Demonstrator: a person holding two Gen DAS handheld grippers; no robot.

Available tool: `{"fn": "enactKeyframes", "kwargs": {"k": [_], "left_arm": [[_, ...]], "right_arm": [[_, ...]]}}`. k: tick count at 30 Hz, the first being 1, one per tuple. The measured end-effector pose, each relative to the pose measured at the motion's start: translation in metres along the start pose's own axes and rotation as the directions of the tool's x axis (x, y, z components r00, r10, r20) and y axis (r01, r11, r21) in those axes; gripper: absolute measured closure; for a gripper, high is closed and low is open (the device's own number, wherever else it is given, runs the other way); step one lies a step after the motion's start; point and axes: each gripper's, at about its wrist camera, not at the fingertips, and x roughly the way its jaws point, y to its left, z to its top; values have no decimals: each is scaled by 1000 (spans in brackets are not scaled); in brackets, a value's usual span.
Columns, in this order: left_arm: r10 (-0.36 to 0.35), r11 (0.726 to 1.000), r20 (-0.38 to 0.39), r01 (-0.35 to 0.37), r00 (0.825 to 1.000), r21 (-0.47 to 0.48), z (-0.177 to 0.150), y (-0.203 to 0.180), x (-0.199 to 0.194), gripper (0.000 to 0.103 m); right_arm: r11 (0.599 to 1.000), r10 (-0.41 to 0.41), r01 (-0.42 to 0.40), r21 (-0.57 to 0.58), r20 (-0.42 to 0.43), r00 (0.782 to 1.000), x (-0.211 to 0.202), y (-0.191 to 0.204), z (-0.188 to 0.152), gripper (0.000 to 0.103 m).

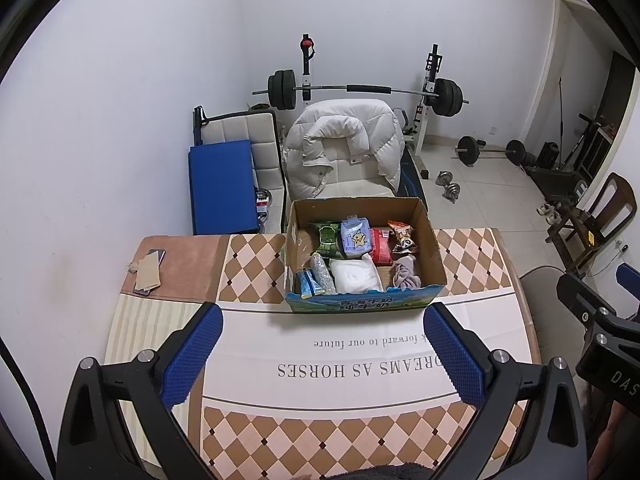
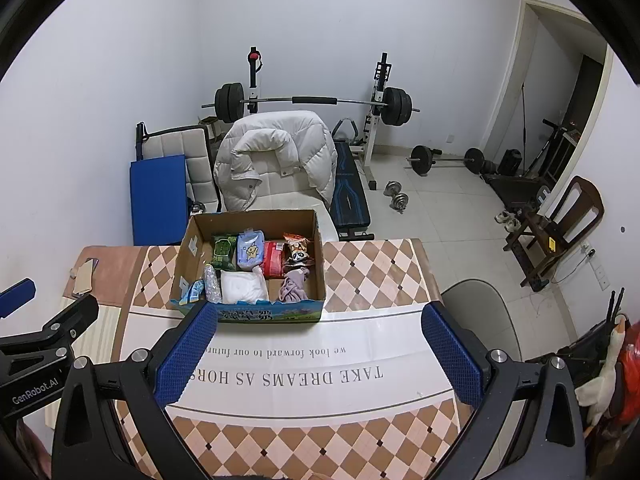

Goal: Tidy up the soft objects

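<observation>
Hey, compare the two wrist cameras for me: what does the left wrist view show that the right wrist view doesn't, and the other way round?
Only the left wrist view shows the left gripper with its blue pads wide open, and the right gripper at its right edge.

Only the right wrist view shows the right gripper open the same way, the full "TAKE DREAMS" lettering on the tablecloth, and a white goose toy at far right.

Both show the cardboard box of soft items on the table, holding a white pouch and purple cloth, plus the white jacket and barbell behind.

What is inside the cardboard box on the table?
The cardboard box holds a green pack, blue pack, red pack, panda snack, white pouch, purple cloth. Anything underneath is covered.
</observation>
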Motion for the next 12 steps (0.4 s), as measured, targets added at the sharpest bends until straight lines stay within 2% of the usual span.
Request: {"fn": "enactKeyframes", "kwargs": {"k": [6, 12], "left_arm": [[2, 1000, 0, -2, 1000, -2, 1, 0, 0, 0], [19, 1000, 31, -18, 999, -10, -8, 9, -4, 0]], "right_arm": [[1000, -5, 5, -3, 2, 1000, -1, -1, 2, 0], [1000, -5, 5, -7, 4, 1000, -2, 0, 3, 0]]}}
